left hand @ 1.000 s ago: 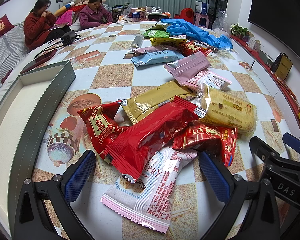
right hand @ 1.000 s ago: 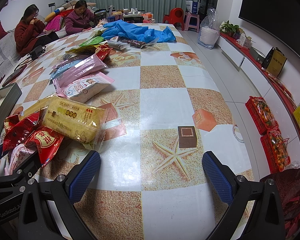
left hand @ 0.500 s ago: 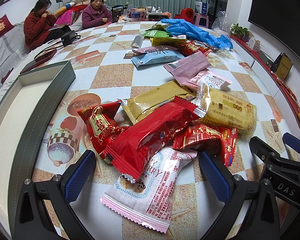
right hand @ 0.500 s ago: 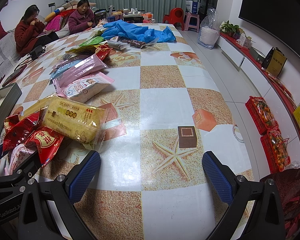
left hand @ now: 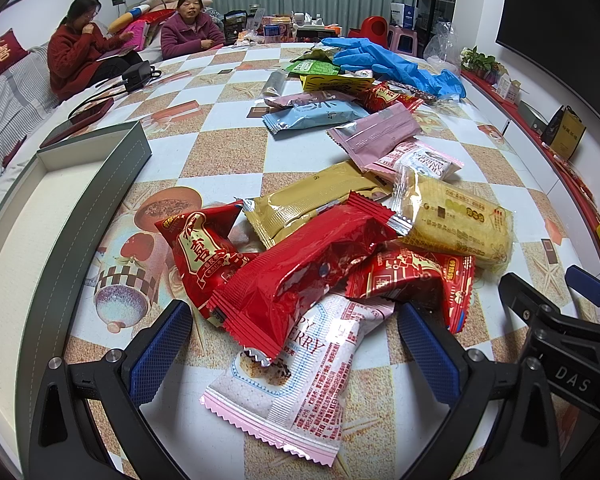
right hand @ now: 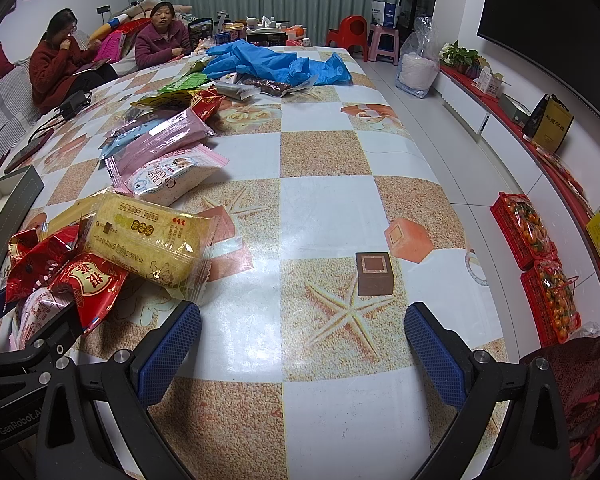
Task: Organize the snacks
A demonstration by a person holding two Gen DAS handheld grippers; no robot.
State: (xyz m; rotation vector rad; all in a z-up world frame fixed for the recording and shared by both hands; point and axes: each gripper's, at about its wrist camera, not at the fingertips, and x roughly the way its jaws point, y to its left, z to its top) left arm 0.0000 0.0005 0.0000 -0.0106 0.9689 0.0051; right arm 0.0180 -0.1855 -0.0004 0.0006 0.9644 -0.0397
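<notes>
A heap of snack packets lies on the checked table. My left gripper [left hand: 294, 354] stands open just before it, fingers either side of a white-and-pink berry packet [left hand: 296, 376] and a long red packet [left hand: 300, 272]. Behind those lie a gold packet [left hand: 308, 200], a yellow cracker pack [left hand: 456, 216] and more packets [left hand: 376, 136] farther back. A grey open box [left hand: 60, 216] sits at the left. My right gripper [right hand: 302, 354] is open over bare table, to the right of the heap, with the yellow cracker pack [right hand: 140, 236] at its left.
Blue gloves [left hand: 388, 60] lie at the far end of the table. Two persons [left hand: 80, 60] sit on a sofa at the back left. A small brown cube [right hand: 374, 274] is printed or sits ahead of the right gripper. Red crates of oranges [right hand: 540, 264] stand on the floor at right.
</notes>
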